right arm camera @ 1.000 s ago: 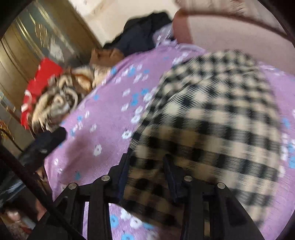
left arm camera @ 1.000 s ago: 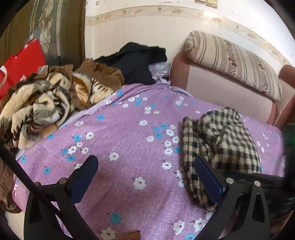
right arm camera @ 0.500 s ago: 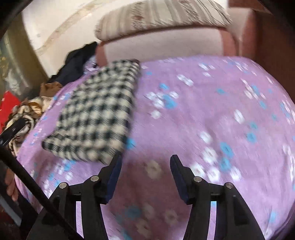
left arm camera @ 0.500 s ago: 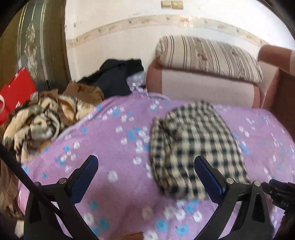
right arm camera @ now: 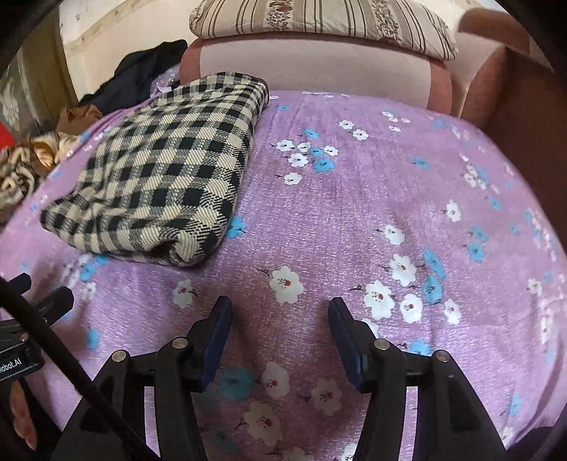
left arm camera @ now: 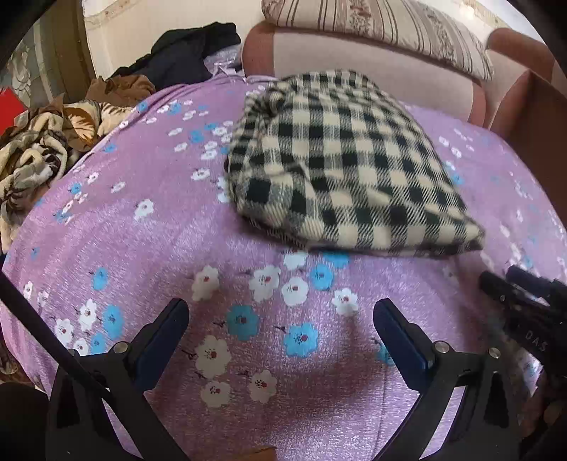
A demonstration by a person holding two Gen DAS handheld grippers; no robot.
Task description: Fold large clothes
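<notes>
Two grippers hang over the near part of the bed (left arm camera: 149, 248), both tilted down toward the purple flowered cover, and neither has hold of anything. The left gripper (left arm camera: 281, 319) has its blue-padded fingers (left arm camera: 163, 329) spread wide, with only bare cover between them. The right gripper (right arm camera: 280, 319) has just been opening; its fingers (right arm camera: 218, 326) now stand apart as well, nothing between them but the printed flowers.

The checked garment (left arm camera: 340, 166), black and cream, lies folded into a thick, roughly oblong bundle on the bed, clear of both sets of fingers. From the right wrist view the checked garment (right arm camera: 159, 170) sits toward the bed's far left part, its far end close to the far edge, by the pink upholstered sofa (right arm camera: 312, 67), and its near folded corner bulging a little where the layers turn over. The right half of the bed lies open beside it.

Along the bed's left edge lies a crumpled brown and cream blanket (left arm camera: 35, 156), with a brown cloth (left arm camera: 120, 87) beyond it. A heap of dark clothes (left arm camera: 187, 53) lies at the far left corner against the pale wall. A striped cushion (left arm camera: 389, 25) rests on top of the sofa back. At the right rim of the left wrist view, part of the other gripper's black frame shows just above the cover, well apart from the garment.
</notes>
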